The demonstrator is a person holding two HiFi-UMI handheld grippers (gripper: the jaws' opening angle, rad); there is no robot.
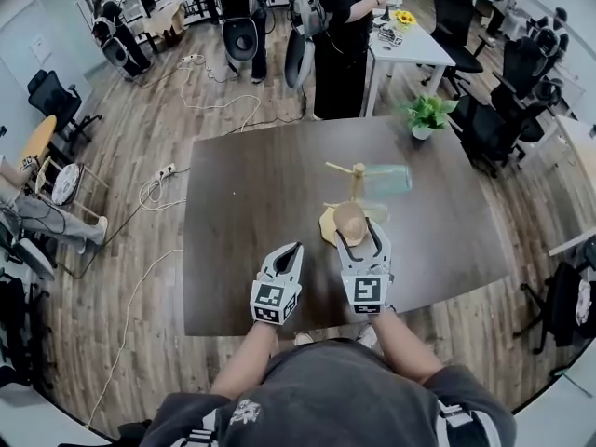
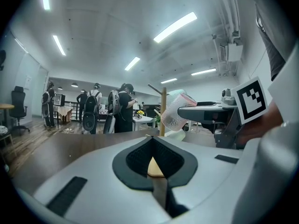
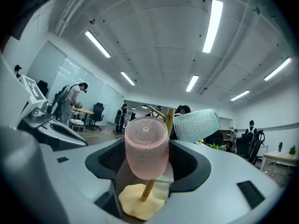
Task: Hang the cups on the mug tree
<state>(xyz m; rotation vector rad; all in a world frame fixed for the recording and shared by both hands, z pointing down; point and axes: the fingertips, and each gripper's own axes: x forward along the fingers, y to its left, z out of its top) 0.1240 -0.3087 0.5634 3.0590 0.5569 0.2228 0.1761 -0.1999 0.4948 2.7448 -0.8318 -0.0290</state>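
A wooden mug tree (image 1: 358,182) stands on the dark table (image 1: 242,212), right of its middle. A teal cup (image 1: 386,179) hangs on its right-hand peg, also in the right gripper view (image 3: 196,125). My right gripper (image 1: 359,231) holds a pink cup (image 1: 350,220) bottom-up against the front of the stem. In its own view the jaws stand wide, pads on the sides of the pink cup (image 3: 145,148), with the stem (image 3: 170,118) behind and a clear cup (image 3: 163,185) low by the tree's base (image 3: 138,206). My left gripper (image 1: 294,248) rests shut and empty beside it.
A small potted plant (image 1: 426,115) stands at the table's far right corner. A person (image 1: 340,45) stands just beyond the far edge by a white table (image 1: 410,45). Office chairs (image 1: 484,128) crowd the right side; cables lie on the floor at left.
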